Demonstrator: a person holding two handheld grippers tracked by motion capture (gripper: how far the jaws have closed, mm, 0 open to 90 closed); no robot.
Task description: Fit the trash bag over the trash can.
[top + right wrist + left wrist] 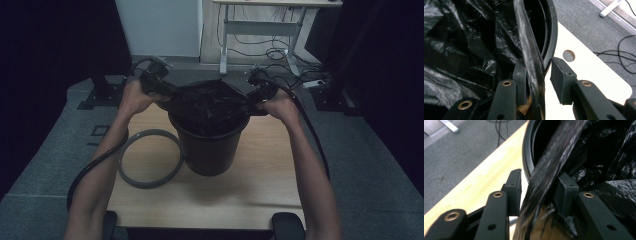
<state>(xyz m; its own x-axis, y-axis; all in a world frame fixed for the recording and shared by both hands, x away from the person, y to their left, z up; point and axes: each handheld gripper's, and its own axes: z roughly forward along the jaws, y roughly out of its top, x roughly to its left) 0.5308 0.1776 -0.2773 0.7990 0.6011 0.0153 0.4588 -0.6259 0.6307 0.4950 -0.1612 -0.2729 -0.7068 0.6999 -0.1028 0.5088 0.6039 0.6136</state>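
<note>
A black bin (209, 145) stands mid-table (260, 195), a grey ring (150, 159) touching its left side. No writing is readable. The left gripper (541, 188) and right gripper (539, 72) each stand spread around the black bag's (210, 100) stretched edge, pads not clamped. Bare wood surrounds the bin.

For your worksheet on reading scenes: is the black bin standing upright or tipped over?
Upright. The black bin stands on its base on the wooden table, mouth upward, with the black bag stretched above its rim.
</note>
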